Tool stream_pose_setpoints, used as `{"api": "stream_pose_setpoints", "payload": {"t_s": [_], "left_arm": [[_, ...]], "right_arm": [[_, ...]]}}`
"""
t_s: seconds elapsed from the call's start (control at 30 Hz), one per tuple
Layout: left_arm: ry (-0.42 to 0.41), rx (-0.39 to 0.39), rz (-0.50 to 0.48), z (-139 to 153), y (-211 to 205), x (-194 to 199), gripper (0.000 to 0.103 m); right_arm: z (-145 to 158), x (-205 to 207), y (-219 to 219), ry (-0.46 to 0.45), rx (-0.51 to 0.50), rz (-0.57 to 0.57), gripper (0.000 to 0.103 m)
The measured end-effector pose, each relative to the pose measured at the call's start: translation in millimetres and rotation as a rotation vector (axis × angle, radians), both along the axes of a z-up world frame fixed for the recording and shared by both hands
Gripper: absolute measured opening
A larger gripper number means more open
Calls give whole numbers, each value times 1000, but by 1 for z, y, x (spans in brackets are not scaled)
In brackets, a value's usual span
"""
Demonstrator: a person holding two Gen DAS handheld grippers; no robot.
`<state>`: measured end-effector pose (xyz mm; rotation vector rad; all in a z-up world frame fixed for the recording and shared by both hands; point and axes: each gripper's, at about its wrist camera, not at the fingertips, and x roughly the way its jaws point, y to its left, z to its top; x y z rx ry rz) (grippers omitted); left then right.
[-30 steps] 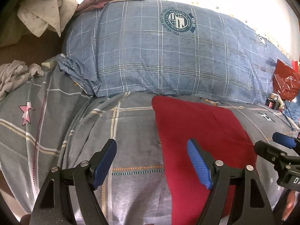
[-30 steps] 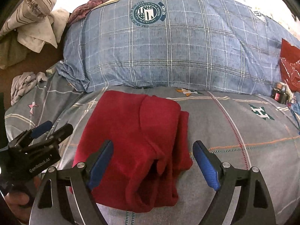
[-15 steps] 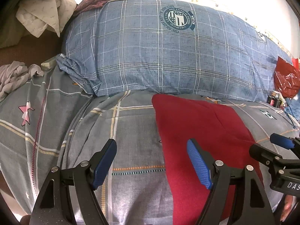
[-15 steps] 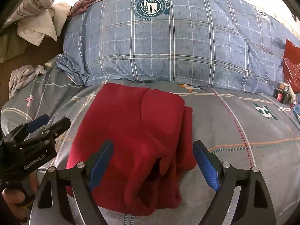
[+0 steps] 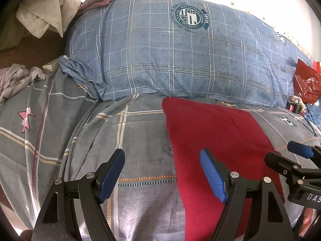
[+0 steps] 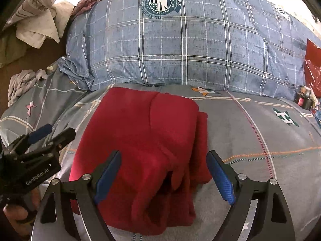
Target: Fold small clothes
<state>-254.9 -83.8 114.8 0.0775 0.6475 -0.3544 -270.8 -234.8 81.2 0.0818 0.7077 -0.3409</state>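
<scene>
Round navy emblem (image 5: 189,16) on blue plaid pillow (image 5: 180,60): "STARS" legible on its ribbon (ring lettering too small to read). Green letter "H" (image 6: 285,116) printed on grey bedsheet (image 6: 250,140). "GenRobot.AI" on black body of left gripper (image 6: 50,132), seen from right wrist. "DAS" (cut off at edge) on right gripper (image 5: 291,154), seen from left wrist.

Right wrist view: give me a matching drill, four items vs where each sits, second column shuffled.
Items:
1. red garment
2. blue plaid pillow
3. red plastic bag
4. left claw

Places:
A. far right edge, beside the pillow
B. folded on the grey bedspread, in front of the open right claw
C. lower left, open, beside the garment
D. behind the garment

Pairs: 1-B, 2-D, 3-A, 4-C
</scene>
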Motion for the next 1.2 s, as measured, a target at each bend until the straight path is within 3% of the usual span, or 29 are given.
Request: {"api": "stream_pose_setpoints", "payload": {"t_s": [1.2], "left_arm": [[-5, 12, 21, -3, -5, 0, 77]], "right_arm": [[-12, 9, 3, 47, 13, 12, 88]]}}
